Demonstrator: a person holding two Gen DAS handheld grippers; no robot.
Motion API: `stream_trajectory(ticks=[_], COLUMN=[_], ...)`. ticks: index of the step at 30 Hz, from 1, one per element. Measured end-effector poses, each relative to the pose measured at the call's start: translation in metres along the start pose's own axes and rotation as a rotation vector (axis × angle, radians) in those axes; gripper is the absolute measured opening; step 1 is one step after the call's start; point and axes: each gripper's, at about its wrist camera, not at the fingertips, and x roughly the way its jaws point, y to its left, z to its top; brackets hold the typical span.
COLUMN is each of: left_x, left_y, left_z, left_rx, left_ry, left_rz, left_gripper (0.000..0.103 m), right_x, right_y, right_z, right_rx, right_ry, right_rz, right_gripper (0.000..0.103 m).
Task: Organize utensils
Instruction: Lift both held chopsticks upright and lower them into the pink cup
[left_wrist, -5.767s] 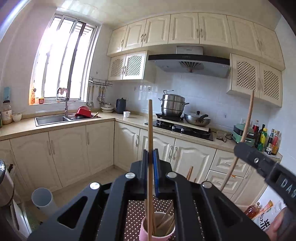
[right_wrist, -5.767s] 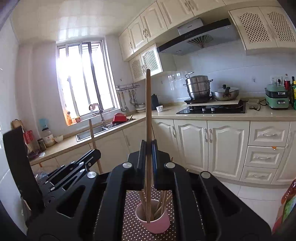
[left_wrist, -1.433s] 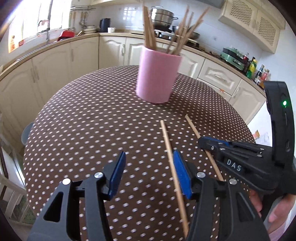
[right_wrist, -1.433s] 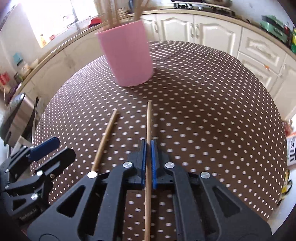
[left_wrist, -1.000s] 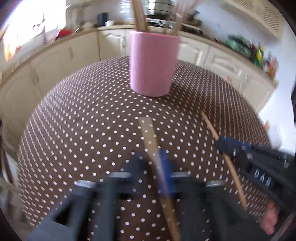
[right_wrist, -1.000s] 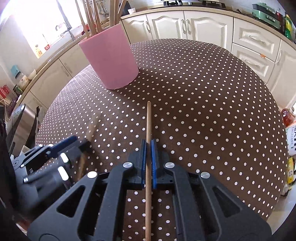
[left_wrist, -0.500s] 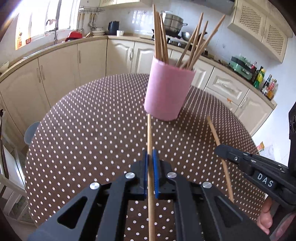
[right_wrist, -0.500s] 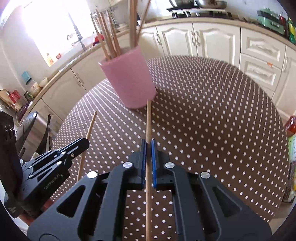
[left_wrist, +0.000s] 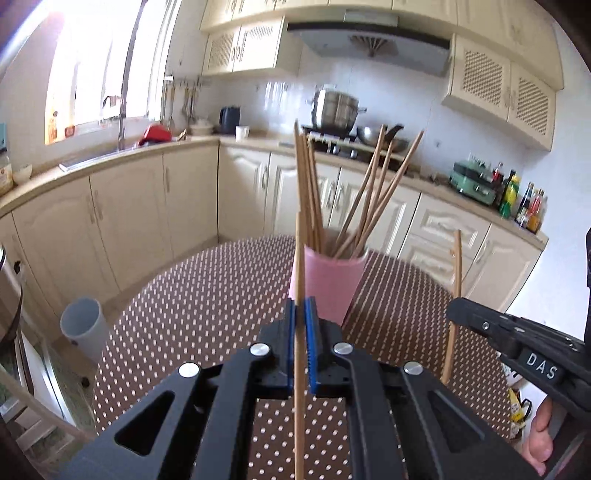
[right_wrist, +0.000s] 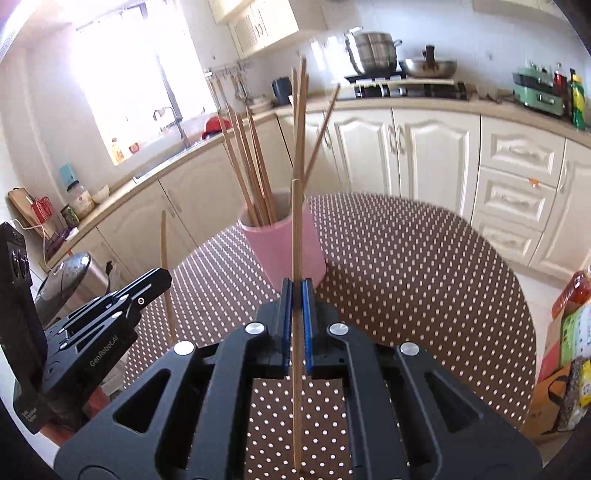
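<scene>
"DAS" on right gripper side; "GenRobot.AI" on left gripper side. Carton print at right edge unreadable.

A home kitchen. Cream panelled cabinets line the walls. A steel stockpot sits beneath the grey range hood.

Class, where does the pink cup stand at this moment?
In both wrist views the pink cup stands upright on the dotted table, straight beyond the shut grippers, filled with chopsticks, with the kitchen cabinets behind it.
</scene>
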Motion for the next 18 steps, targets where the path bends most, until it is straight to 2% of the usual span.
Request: stream_trajectory(ticks=[7,9,18], left_x=[-0.012,-0.016,-0.030], left_y=[-0.014,-0.017,-0.035], left_z=[0.027,0.036,0.087], left_rx=[0.023,0.023,0.050], left_ry=[-0.057,-0.081,-0.192], left_rz=[-0.003,-0.027,0.011], left_gripper=[0.006,0.006,0.006], right_x=[-0.016,-0.019,-0.040], right_y=[0.011,0.013,0.023], right_z=[0.023,0.032,0.081], right_rx=[-0.017,-0.017,-0.007], right_ry=[-0.078,-0.102,-0.233], right_rz=[-0.001,-0.009,-0.008], right_gripper=[0.006,0.006,0.006])
